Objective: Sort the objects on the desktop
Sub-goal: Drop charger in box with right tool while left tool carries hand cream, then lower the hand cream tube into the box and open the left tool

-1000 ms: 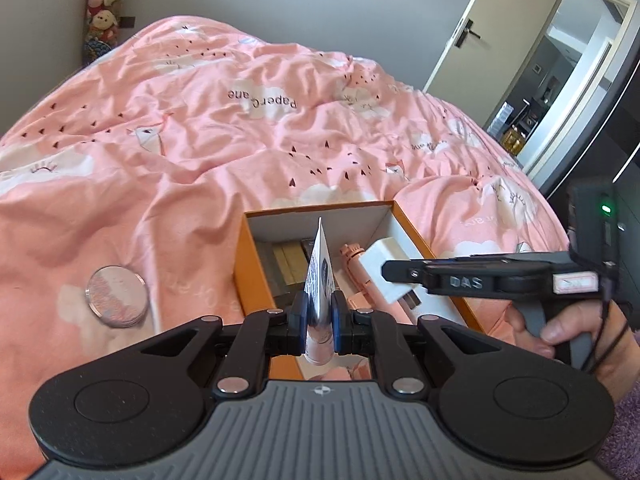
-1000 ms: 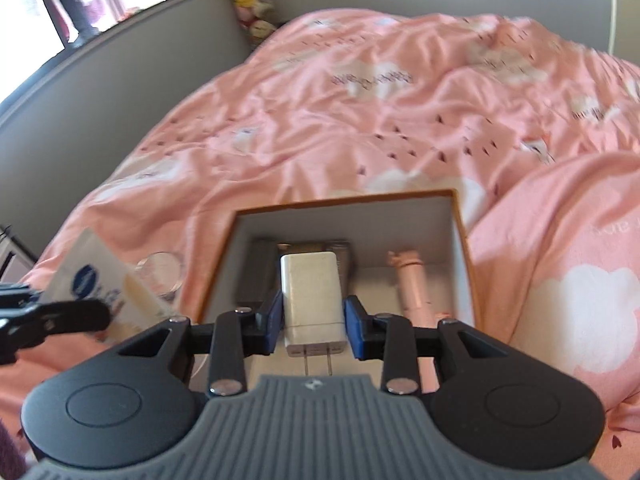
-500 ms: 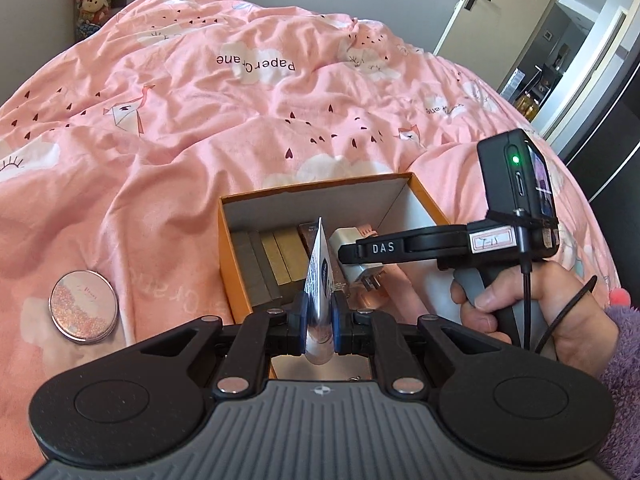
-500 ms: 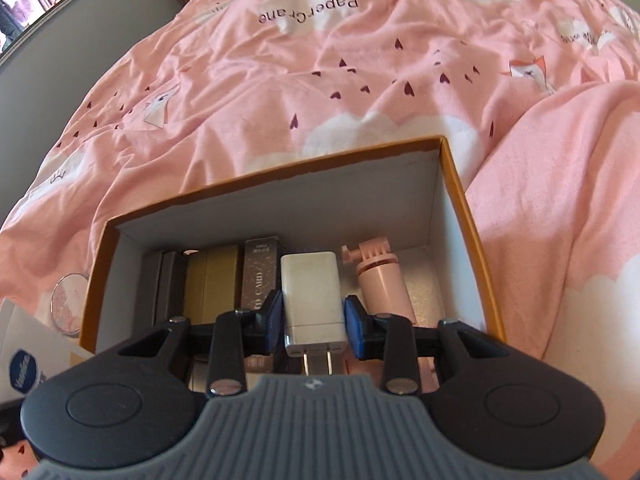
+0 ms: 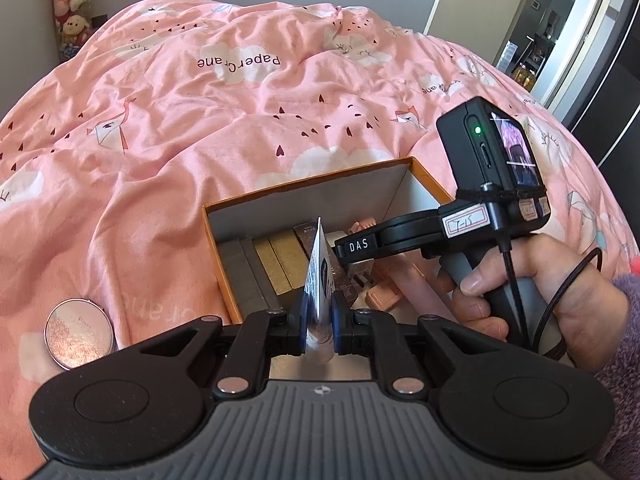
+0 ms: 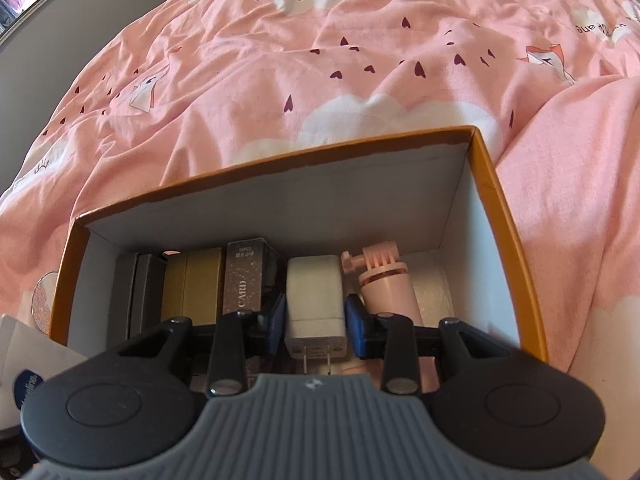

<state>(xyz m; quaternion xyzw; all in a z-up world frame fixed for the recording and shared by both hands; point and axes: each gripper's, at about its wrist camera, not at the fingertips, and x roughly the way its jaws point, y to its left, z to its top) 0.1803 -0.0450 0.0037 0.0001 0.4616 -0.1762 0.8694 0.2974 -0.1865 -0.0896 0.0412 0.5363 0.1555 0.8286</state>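
Observation:
An orange box [image 5: 314, 180] [image 6: 496, 200] with white inner walls lies on the pink bed. Inside stand grey, gold and glittery card boxes [image 6: 192, 280] and a pink mount [image 6: 388, 284]. My right gripper [image 6: 316, 318] is shut on a white charger plug [image 6: 315, 312], low inside the box between the card box and the pink mount. It also shows in the left wrist view [image 5: 362, 246]. My left gripper [image 5: 319, 320] is shut on a thin white-and-blue sachet [image 5: 318, 276], held edge-on at the box's near left rim.
A round glittery pink tin [image 5: 78, 334] lies on the quilt left of the box; its edge shows in the right wrist view [image 6: 42, 300]. The pink quilt [image 5: 240, 100] surrounds the box. A door and hallway are at far right.
My right gripper has gone deeper into the box with the charger. My left gripper has come a little closer to the box, still holding the sachet.

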